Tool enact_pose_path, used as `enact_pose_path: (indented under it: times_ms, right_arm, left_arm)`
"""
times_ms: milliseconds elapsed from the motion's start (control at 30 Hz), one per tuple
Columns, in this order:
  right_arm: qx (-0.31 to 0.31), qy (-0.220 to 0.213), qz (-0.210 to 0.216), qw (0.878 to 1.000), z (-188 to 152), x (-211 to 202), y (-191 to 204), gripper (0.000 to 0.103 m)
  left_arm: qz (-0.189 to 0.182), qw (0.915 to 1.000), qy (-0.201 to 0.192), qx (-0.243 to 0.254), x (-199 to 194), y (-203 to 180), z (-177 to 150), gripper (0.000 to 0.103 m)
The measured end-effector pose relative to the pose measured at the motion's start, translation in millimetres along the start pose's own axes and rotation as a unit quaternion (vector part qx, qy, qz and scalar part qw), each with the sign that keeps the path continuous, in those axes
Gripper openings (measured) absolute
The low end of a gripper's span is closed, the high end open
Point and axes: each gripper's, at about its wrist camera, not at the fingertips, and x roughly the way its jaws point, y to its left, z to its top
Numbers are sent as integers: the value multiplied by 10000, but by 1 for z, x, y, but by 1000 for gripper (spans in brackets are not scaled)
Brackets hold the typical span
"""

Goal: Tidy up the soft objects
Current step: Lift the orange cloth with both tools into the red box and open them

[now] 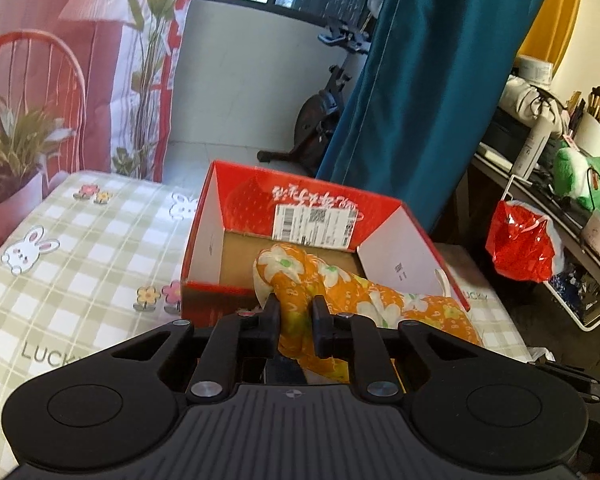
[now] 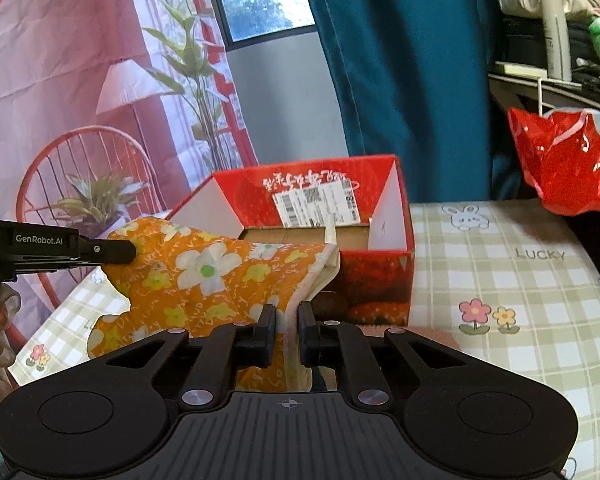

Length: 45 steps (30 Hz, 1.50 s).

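Left hand-held gripper [image 1: 296,306]: jaws drawn close, clamped on a bunched fold of the orange floral cloth [image 1: 340,292]. Seen from the right wrist view it enters from the left edge, its black finger [image 2: 112,251] biting the cloth's far left corner.

Right hand-held gripper [image 2: 287,316]: jaws nearly together, pinching the cloth's cream-lined hem.

The cloth hangs stretched between the two hand-held grippers, long axis running roughly left to right across the near side of the box, one end draped over the box's near wall, with a fold lying inside it. Lower edge sags toward the bed.

The red cardboard box [image 2: 380,264], open-topped, shipping label on its far inner wall, sits on the bed's checked bunny-print sheet [image 2: 500,280]. A red plastic bag [image 2: 564,160] hangs at the right, off a cluttered shelf.
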Motion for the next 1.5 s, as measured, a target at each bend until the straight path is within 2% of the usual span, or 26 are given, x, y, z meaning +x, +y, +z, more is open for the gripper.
enact_pose_path:
  times_ms: [500,933,1167,1500]
  right_arm:
    - [-396,-395,0,9984,50,-2,-2,11]
    - [-688,-476,-7,9965,105,45,-10,10]
    - [-770,-216,-186,9966,117,99,-14,10]
    - [-219,456,-215,9985,99,164,-27,10]
  left_arm:
    - [-10,9989,-320,334,11,-11,39,17]
    - [186,9973,-498,499,54,-6,80,17]
    - [334,9980,-175,506,97,5,90,17]
    - [464,9956,445,686,148,16,84,19]
